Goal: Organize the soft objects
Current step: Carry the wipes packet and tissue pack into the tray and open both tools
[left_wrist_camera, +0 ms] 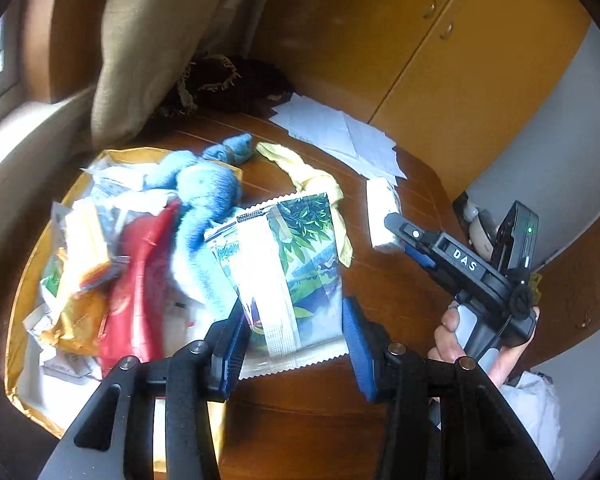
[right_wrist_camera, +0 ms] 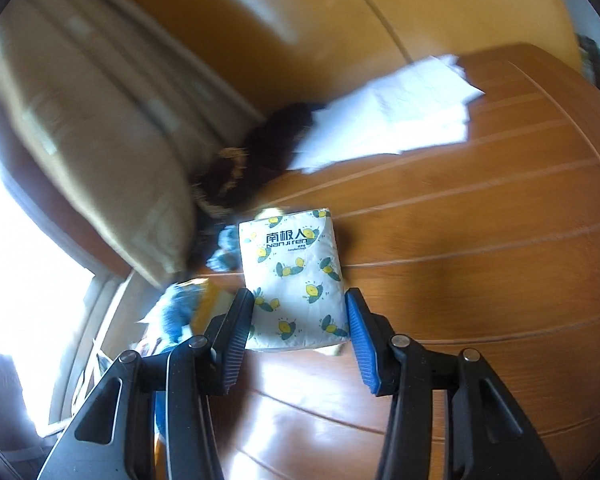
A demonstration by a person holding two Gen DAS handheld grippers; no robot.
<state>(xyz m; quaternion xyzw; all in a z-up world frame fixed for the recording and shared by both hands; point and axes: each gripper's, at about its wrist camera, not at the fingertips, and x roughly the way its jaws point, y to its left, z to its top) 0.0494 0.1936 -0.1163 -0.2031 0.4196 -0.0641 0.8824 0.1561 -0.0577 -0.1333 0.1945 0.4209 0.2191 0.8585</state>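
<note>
On the wooden bench (right_wrist_camera: 480, 240), the right gripper (right_wrist_camera: 300, 332) is spread around a tissue pack (right_wrist_camera: 292, 280); the left gripper (left_wrist_camera: 296, 344) is spread around a leaf-printed pouch (left_wrist_camera: 288, 264).

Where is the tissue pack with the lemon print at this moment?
The tissue pack lies on the wooden table, between the open fingers of the right gripper, right of the blue cloth.
</note>
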